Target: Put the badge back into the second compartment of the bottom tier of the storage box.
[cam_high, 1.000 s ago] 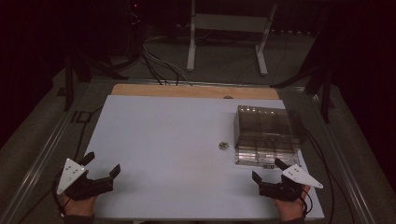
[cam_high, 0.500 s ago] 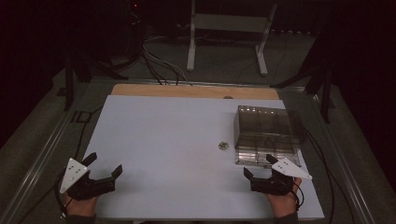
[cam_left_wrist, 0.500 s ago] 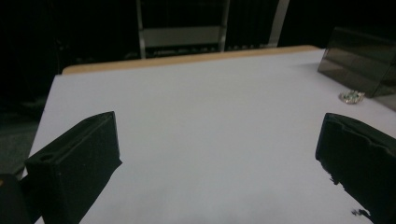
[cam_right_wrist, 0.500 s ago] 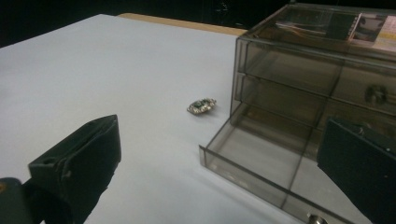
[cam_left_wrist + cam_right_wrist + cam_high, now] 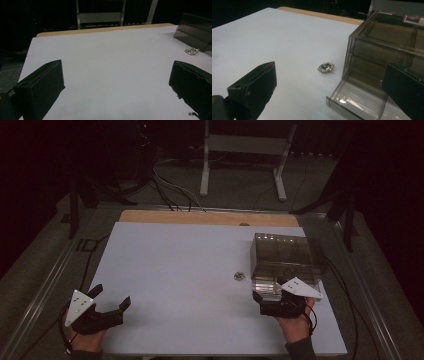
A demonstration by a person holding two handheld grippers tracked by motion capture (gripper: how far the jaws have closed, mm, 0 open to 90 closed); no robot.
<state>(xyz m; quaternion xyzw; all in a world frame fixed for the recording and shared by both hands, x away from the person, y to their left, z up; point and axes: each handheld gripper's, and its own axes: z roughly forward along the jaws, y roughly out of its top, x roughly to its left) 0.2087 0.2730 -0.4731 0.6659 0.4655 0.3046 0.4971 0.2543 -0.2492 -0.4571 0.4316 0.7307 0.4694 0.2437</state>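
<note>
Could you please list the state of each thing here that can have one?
Left gripper: open, empty, low over the table.
Right gripper: open, empty, at the box's front.
Drawer box: bottom drawer pulled partly out, looks empty.
Brooch: lying loose on the table, beside the box.

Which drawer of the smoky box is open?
The bottom drawer of the box: it sticks out toward the right gripper, beside the brooch. The tiers above sit flush.
</note>
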